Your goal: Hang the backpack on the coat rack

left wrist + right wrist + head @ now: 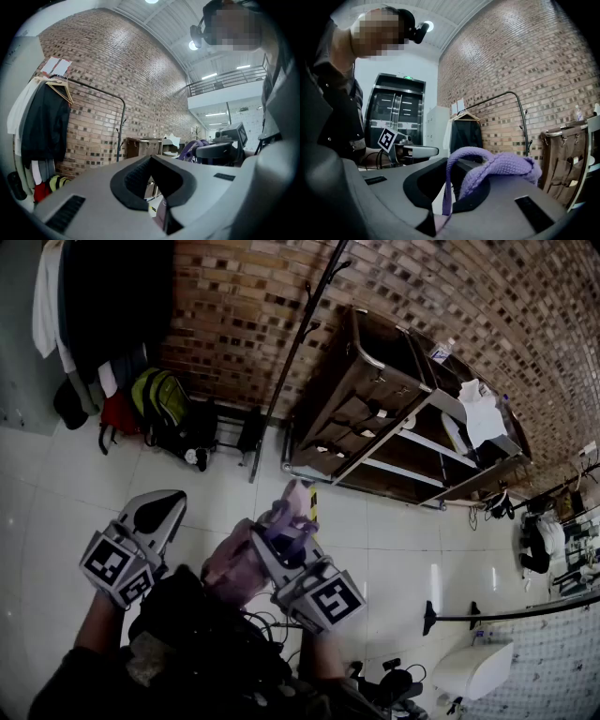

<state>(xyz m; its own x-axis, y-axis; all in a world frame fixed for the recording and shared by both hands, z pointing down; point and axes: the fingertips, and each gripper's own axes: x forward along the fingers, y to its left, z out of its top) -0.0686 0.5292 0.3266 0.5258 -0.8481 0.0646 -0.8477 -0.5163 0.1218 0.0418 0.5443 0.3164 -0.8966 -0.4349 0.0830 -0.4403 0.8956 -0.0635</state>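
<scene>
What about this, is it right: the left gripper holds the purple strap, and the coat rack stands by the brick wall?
Not quite: the right gripper holds the purple strap, as the right gripper view shows. The coat rack does stand by the brick wall.

Head view was aimed steeply down at floor (pixel 56 502), gripper views were held level behind own jaws, brick wall (pixel 234 296) was shared.
</scene>
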